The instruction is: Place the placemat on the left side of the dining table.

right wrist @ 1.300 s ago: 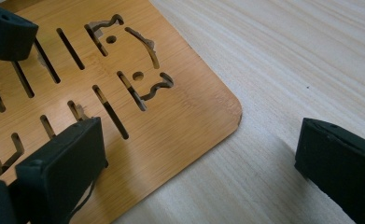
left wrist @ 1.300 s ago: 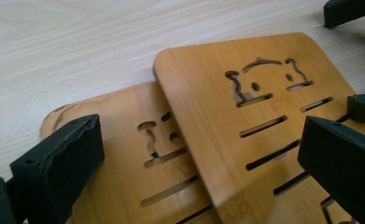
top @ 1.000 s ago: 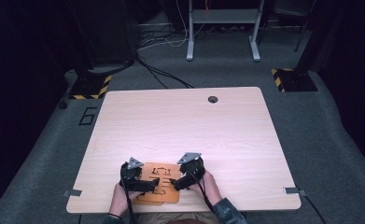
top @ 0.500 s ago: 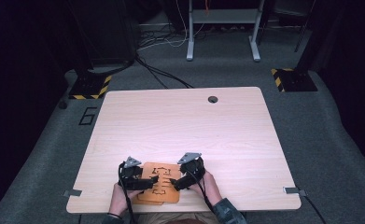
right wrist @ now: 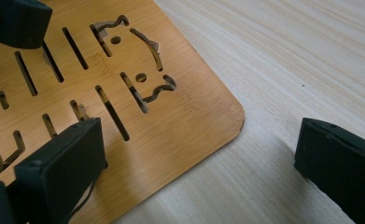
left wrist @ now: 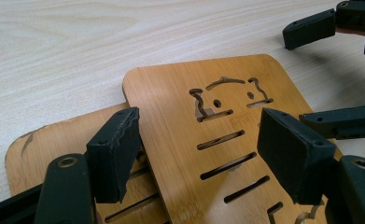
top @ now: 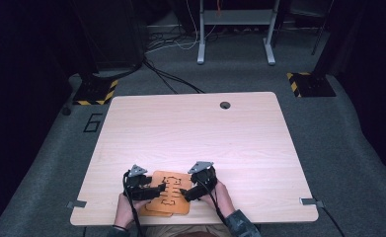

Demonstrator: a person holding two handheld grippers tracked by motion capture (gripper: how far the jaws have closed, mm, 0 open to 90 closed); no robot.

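Observation:
Two thin bamboo boards lie stacked near the table's front edge. The upper board (top: 172, 196) (left wrist: 180, 107) (right wrist: 124, 93) has slots and small figure shapes cut through it. The lower board (left wrist: 54, 140) (top: 153, 210) sticks out from under it on one side. My left gripper (top: 157, 190) (left wrist: 203, 156) is open, its jaws low over the boards' left part. My right gripper (top: 184, 190) (right wrist: 199, 170) is open too, astride the upper board's rounded corner, one jaw over the wood and one over the bare table. Neither holds anything.
The light wooden table (top: 205, 133) has a round cable hole (top: 224, 105) at its far edge. On the grey floor beyond stand a metal frame (top: 235, 29), cables, and two yellow-black striped bases (top: 96, 92) (top: 309, 84).

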